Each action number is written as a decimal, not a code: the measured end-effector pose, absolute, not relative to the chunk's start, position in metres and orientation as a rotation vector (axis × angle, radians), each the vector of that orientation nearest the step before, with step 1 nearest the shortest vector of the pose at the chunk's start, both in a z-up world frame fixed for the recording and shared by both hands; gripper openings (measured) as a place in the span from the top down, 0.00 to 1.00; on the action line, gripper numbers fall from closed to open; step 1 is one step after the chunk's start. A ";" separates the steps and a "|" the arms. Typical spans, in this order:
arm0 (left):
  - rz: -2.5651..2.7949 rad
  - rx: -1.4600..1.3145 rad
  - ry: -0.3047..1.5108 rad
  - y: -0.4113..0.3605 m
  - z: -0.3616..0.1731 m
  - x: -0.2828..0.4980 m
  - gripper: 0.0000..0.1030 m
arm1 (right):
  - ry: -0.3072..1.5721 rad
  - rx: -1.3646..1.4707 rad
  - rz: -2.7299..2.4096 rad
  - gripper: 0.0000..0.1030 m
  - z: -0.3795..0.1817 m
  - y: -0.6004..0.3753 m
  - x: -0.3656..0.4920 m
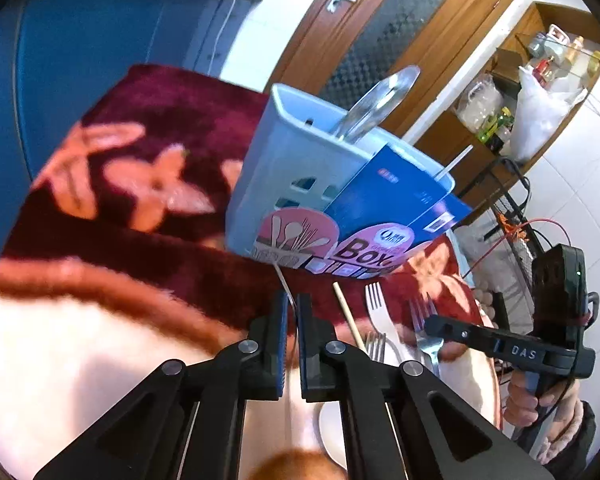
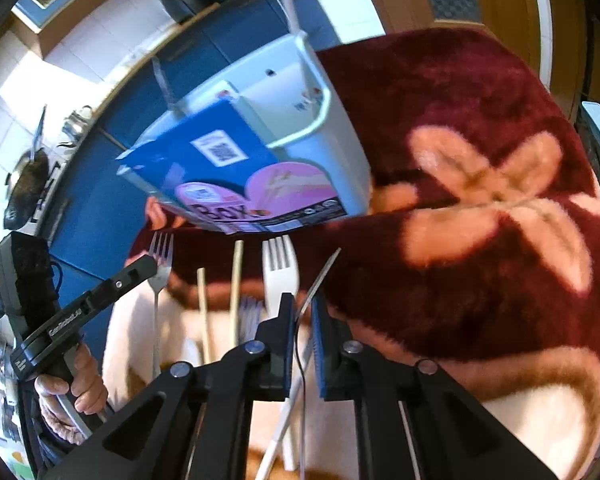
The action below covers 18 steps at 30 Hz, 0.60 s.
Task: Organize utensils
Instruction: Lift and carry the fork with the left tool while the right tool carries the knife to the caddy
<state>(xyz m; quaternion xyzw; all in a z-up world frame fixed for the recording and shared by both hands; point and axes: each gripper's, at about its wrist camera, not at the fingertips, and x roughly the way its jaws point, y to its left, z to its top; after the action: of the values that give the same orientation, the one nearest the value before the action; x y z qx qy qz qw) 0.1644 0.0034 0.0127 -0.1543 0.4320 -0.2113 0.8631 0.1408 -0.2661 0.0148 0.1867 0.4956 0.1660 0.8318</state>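
A: Where is the holder (image 1: 292,168) standing?
B: On the far blanket (image 1: 172,184), a spoon (image 1: 376,104) inside.
A: And the grippers?
B: The left gripper (image 1: 293,344) is clamping a thin utensil handle (image 1: 285,284); the right gripper (image 2: 302,344) is sitting narrowly apart around a knife (image 2: 320,276), forks (image 2: 279,268) lying near.

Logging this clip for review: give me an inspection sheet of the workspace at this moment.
Surface: maroon flowered blanket.
Job's things: pale blue utensil holder with a spoon in it; white plastic fork, chopsticks and a metal fork in front of it.
Clutter: nothing seen.
Grippers: left gripper and right gripper each straddle a thin metal utensil; whether they grip it is unclear.
Cables: red wire, white cable.
Surroundings: blue cabinet, wooden door, stocked shelf.
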 end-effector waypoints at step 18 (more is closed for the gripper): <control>-0.411 -0.253 0.558 0.000 0.092 0.103 0.99 | 0.580 0.433 0.358 0.97 0.096 -0.271 0.075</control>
<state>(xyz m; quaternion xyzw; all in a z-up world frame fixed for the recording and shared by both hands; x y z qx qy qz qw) 0.1029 0.0004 0.0920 -0.1237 0.2729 -0.2010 0.9326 0.0753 -0.2711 0.0957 0.2107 0.2821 0.1741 0.9196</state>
